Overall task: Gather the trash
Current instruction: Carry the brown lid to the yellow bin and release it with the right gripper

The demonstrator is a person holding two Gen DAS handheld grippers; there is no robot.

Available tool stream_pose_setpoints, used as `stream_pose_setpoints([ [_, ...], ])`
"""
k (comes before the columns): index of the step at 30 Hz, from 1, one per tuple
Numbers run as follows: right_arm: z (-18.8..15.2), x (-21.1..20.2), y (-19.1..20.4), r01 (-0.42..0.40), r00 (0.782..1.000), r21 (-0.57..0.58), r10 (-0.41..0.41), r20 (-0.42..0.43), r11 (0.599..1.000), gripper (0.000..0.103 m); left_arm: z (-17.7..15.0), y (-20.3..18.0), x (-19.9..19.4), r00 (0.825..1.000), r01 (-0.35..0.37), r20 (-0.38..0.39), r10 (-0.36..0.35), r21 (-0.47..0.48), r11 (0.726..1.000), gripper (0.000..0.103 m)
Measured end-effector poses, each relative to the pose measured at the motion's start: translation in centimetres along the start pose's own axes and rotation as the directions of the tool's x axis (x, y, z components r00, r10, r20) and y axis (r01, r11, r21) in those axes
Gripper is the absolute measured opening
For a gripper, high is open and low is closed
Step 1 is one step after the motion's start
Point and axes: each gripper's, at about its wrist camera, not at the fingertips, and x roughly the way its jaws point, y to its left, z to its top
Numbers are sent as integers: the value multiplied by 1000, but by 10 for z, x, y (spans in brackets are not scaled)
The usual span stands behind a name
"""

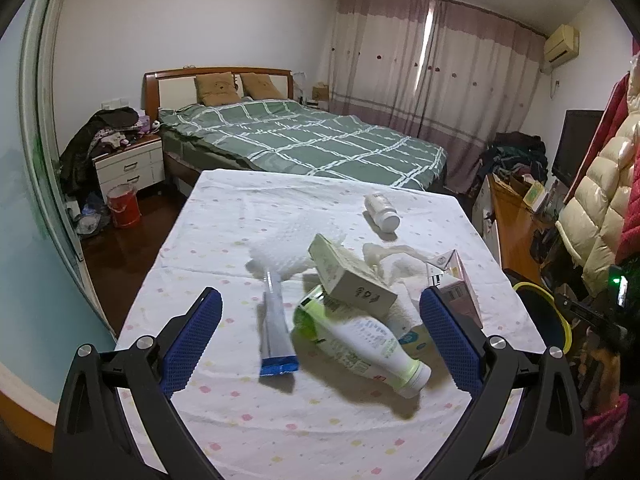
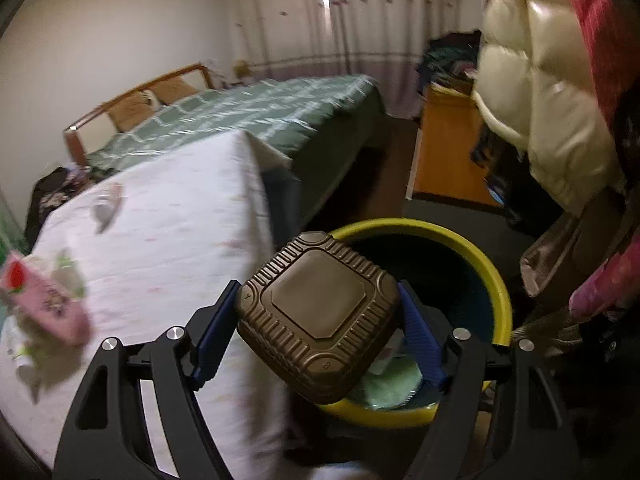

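Observation:
My left gripper [image 1: 320, 320] is open above the table, with a pile of trash between its fingers: a blue-ended tube [image 1: 276, 332], a white and green bottle [image 1: 360, 340], a pale carton [image 1: 352, 276], a pink box [image 1: 460, 284], crumpled white wrap [image 1: 288, 248] and a white jar [image 1: 382, 212] farther off. My right gripper [image 2: 320, 316] is shut on a brown square plastic container [image 2: 320, 320], held over the near rim of a yellow-rimmed bin [image 2: 492, 280] beside the table. The bin holds pale green trash [image 2: 392, 384].
The table [image 1: 224, 220] has a white dotted cloth. A green bed [image 1: 320, 140] stands behind it. A wooden cabinet [image 2: 448, 148] and hanging coats [image 2: 540, 80] are to the right. A red bucket [image 1: 124, 206] sits on the floor at left.

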Motion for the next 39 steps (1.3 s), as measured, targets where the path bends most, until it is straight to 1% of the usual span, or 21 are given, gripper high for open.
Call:
stream_pose_setpoints([
  [6, 1, 48, -31, 70, 996, 31, -68, -56, 997, 74, 4, -9, 15, 1000, -7, -25, 8, 4, 1000, 98],
  [12, 0, 62, -44, 99, 993, 56, -94, -75, 994, 76, 3, -10, 26, 999, -13, -44, 13, 3, 1000, 97],
  [17, -3, 52, -42, 96, 994, 70, -92, -61, 993, 80, 3, -9, 32, 998, -16, -55, 16, 1, 1000, 97],
  [20, -3, 49, -42, 103, 993, 66, -99, -59, 992, 81, 2, -8, 35, 998, -18, -60, 18, 0, 1000, 98],
  [26, -6, 32, -38, 72, 997, 73, -70, -25, 995, 83, -2, -4, 39, 997, -43, -70, 43, 3, 999, 98],
  [30, -12, 28, -34, 61, 998, 70, -59, -34, 996, 83, -8, 0, 48, 993, -64, -95, 66, 28, 998, 97],
  [33, -15, 28, -32, 62, 997, 63, -59, -44, 996, 83, -14, 0, 60, 988, -78, -128, 84, 47, 996, 97],
  [34, -16, 27, -32, 60, 997, 64, -57, -46, 996, 83, -17, 0, 65, 986, -75, -143, 81, 48, 996, 97],
  [35, -17, 28, -33, 58, 997, 65, -55, -47, 996, 83, -19, 0, 67, 986, -64, -150, 70, 45, 997, 94],
  [37, -18, 27, -32, 57, 997, 65, -54, -50, 996, 83, -22, -3, 69, 985, 10, -173, -5, 32, 999, 92],
  [39, -18, 28, -31, 57, 997, 61, -54, -55, 996, 83, -25, -11, 68, 980, 57, -191, -50, 36, 998, 92],
])
